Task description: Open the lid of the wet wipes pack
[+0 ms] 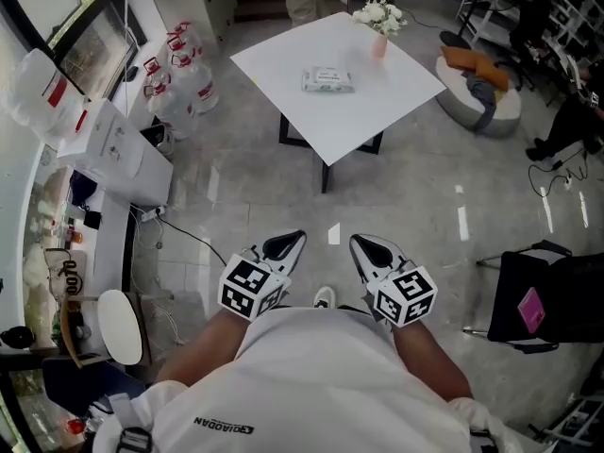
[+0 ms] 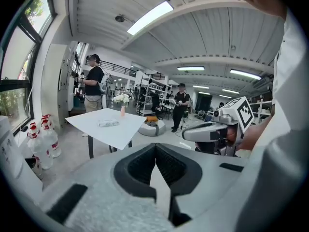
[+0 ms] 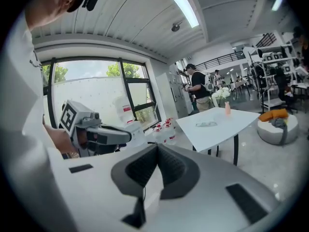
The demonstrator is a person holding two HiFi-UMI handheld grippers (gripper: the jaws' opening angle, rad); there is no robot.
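Left claw [image 1: 291, 241], right claw [image 1: 364, 244] both closed, empty, well apart from wet wipes pack [image 1: 327, 80] on table [image 1: 274, 64]. Risk: clumsy reach knocks flower vase [image 1: 379, 28] near pack.

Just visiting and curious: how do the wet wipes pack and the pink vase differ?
The wet wipes pack lies flat near the middle of the white table; the pink vase stands upright near its far edge. The pack is pale and low; the vase is taller and holds white flowers. Both rest on the table, untouched.
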